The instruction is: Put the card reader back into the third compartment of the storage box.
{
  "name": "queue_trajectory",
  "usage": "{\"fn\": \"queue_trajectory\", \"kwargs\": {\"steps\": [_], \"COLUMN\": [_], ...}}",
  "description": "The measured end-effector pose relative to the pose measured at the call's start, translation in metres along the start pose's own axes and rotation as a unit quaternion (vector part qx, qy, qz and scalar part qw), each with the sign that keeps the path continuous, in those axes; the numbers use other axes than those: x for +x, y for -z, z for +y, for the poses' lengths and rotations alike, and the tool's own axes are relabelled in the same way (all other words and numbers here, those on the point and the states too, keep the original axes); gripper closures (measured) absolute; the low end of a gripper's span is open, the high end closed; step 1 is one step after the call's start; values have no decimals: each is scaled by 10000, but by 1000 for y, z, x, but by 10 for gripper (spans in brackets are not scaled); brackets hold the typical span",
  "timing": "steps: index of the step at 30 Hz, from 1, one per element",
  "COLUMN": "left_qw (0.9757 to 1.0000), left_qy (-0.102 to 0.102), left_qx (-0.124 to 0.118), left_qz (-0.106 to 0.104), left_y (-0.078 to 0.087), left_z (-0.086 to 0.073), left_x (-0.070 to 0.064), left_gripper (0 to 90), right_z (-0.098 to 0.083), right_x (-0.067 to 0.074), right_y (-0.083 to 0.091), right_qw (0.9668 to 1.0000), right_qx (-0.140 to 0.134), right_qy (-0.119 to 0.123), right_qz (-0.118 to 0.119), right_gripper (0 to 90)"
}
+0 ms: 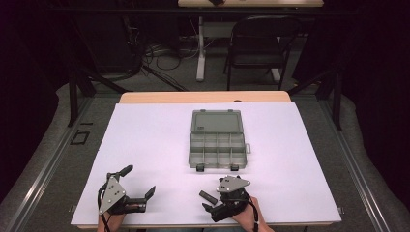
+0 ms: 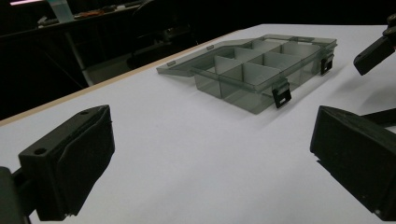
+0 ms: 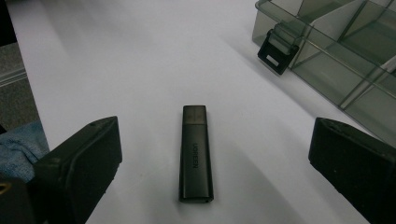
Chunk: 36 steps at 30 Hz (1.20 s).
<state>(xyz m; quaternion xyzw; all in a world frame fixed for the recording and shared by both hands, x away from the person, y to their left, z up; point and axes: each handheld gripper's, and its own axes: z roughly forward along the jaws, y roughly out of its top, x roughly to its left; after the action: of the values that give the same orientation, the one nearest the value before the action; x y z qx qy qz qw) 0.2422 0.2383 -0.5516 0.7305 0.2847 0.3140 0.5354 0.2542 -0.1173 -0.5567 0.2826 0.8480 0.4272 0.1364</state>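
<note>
Black, stiff USB stick (image 3: 196,154) flat on white surface (image 3: 140,60), centred between wide-open, empty right claw (image 3: 219,163) jaws. Probably light and slick; best pinched across long sides. Left claw (image 2: 205,163) equally agape, empty. Grey compartment box (image 3: 341,51) open beyond.

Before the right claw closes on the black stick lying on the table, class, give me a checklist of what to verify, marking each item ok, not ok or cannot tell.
1. Right claw open: ok.
2. Small black plastic USB stick lies flat between its jaws, untouched: ok.
3. Stick lined up along the claw's view, jaws on either long side: ok.
4. Grey translucent plastic compartment box has its lid open: ok.
5. Box compartments hold nothing: ok.
6. Left claw open, apart from the stick: ok.
</note>
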Motion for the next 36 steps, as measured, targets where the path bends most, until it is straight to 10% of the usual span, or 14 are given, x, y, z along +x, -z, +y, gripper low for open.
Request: {"fn": "queue_trajectory", "kwargs": {"steps": [36], "left_qw": [10000], "left_qy": [16], "left_qx": [14], "left_qz": [-8], "left_y": [0], "left_z": [0], "left_x": [1], "left_gripper": [1], "right_z": [-7], "right_x": [8], "right_y": [-7], "right_qw": [9994], "right_qx": [334], "right_qy": [-97], "right_qz": [-20], "right_gripper": [678]}}
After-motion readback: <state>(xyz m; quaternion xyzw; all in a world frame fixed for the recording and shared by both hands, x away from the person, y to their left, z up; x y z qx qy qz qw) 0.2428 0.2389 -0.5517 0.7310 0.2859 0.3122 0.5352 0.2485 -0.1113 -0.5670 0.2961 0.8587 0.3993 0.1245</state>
